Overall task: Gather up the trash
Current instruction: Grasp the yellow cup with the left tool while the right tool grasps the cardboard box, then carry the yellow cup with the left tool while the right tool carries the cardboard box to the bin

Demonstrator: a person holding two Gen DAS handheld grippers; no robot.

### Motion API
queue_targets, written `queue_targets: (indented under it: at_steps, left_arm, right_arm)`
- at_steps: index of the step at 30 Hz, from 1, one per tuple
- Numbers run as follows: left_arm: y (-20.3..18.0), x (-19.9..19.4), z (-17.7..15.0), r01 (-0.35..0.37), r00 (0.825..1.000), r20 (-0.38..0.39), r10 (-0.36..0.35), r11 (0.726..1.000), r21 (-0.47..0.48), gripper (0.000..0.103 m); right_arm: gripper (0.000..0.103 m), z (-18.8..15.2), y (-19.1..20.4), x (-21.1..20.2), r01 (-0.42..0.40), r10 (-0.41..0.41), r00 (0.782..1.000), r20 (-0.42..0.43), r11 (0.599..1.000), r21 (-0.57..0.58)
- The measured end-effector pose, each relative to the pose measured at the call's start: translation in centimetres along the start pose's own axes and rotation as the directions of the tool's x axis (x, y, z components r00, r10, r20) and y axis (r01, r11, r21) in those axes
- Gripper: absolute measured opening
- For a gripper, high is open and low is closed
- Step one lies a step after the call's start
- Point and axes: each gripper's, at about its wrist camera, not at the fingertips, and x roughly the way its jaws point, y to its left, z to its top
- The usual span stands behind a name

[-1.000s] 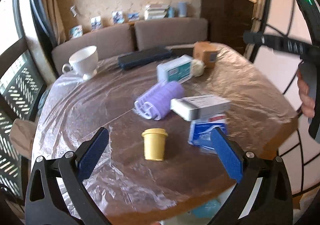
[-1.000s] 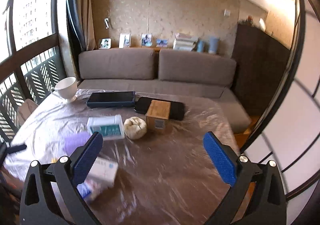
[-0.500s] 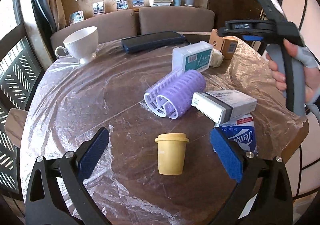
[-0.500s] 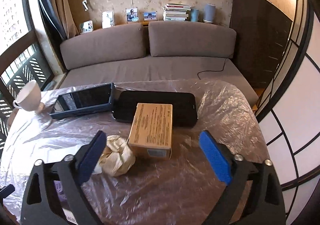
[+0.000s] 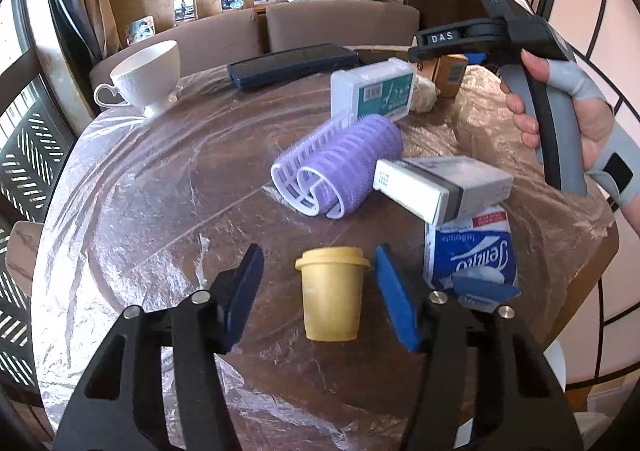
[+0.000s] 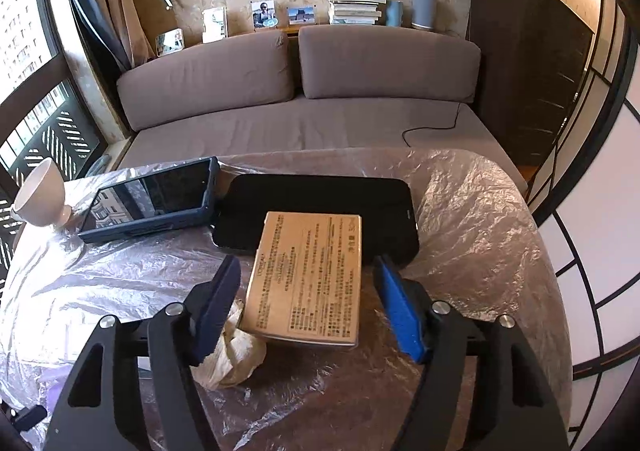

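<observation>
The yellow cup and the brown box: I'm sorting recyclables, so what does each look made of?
The yellow cup looks like matte plastic: uniform colour, moulded lid rim, no seam, though coated paper is possible. The brown box looks like kraft cardboard: dull brown surface, printed text, folded edges.
</observation>
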Motion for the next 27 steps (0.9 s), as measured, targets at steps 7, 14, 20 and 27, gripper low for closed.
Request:
queue_targets:
  at_steps: [7, 14, 20, 27]
  left_arm:
    - [-0.1, 0.2, -0.4, 0.009, 1.0, -0.021, -0.009, 1.0, 0.01, 0.039]
    - [-0.3, 0.1, -0.5, 0.006, 1.0, -0.018, -0.006, 1.0, 0.027, 0.039]
    - [-0.2, -0.1, -0.4, 0.002, 1.0, -0.008, -0.002, 1.0, 0.014, 0.039]
    - [0.1, -0.2, -0.2, 0.004, 1.0, 0.0, -0.004, 1.0, 0.004, 0.039]
  right_arm:
    - [0.051, 0.0, 0.1, 1.2, 0.008, -0.008, 0.999, -0.031, 1.0, 0.001]
    - [0.047, -0.1, -0.4, 0.7, 0.034, -0.034, 0.999, -0.008, 0.999, 0.005]
    - [0.047, 0.0, -0.8, -1.3, 0.035, -0.035, 0.999, 0.034, 0.999, 0.01]
    - [0.047, -0.3, -1.3, -3.5, 0.032, -0.032, 0.998, 0.061, 0.999, -0.009]
